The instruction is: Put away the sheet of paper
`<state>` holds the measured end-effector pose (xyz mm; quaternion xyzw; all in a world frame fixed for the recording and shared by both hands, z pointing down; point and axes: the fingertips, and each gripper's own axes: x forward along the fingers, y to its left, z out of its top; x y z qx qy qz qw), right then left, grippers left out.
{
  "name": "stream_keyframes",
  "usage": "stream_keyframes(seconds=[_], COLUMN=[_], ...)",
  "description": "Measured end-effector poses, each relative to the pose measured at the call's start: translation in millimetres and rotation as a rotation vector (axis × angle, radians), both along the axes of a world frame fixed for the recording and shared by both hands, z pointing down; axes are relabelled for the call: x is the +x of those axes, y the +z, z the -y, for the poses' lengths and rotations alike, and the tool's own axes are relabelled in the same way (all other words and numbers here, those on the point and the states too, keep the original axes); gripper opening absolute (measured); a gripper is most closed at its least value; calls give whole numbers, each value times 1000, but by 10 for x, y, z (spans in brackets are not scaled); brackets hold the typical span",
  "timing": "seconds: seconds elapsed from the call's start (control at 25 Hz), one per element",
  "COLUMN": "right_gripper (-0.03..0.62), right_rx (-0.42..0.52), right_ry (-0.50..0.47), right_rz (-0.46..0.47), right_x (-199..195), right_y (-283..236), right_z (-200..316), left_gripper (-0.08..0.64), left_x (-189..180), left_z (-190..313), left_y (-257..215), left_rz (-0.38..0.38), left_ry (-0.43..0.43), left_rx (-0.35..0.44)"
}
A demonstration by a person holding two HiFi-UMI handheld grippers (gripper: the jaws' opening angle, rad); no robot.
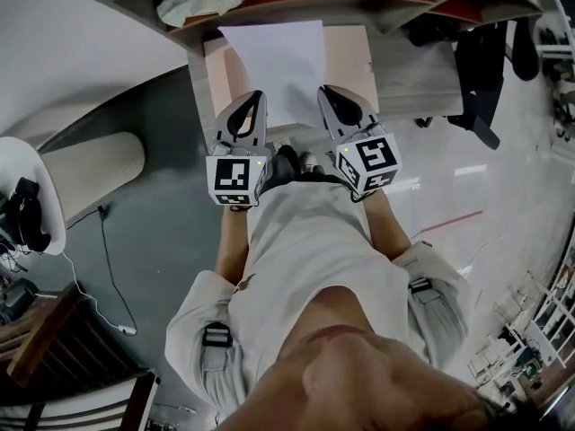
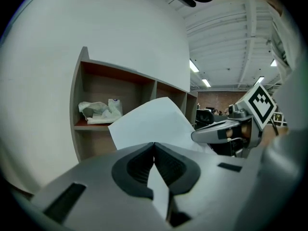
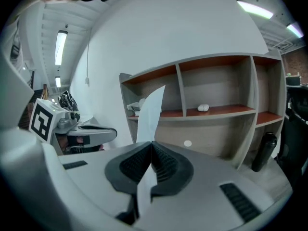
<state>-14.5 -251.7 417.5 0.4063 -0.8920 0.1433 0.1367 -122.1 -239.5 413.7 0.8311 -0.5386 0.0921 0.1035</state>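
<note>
Both of my grippers are clenched on the sheet of paper (image 1: 274, 61). The left gripper (image 2: 154, 145) pinches its near edge on one side and the right gripper (image 3: 151, 144) pinches it on the other. The two sit side by side, just short of the shelf unit (image 3: 216, 61). The sheet rises from my jaws toward the shelf and hangs in the air in front of it, not yet inside any compartment.

To do this well, I think I should keep both grips level with each other and move them forward together, so the paper stays flat and its far edge goes in first without buckling.

At the shelf, the left compartment already holds a crumpled bag (image 2: 98, 112), so there is little room there. The middle one has only a small white object (image 3: 203, 108) on its board. The one to the right of it looks bare. The upright dividers (image 3: 179, 88) are the edges to clear. Low by the shelf's right end stands a dark bottle (image 3: 263, 152), well clear of my path.
</note>
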Motion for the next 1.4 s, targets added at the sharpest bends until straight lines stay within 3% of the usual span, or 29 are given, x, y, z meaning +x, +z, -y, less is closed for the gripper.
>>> stream_keyframes(seconds=[0.6,1.4], right_gripper=[20,20], right_rx=[-122,-287], right_ry=[78,41], right_rz=[-83,-90], right_x=[-25,138], right_y=[652,1439], right_z=[150,347], left_gripper=[21,21], left_x=[-19,136], left_z=[262,400], left_y=[606,1370], left_rz=[-14,28], left_ry=[97,87], left_rx=[-106,-280])
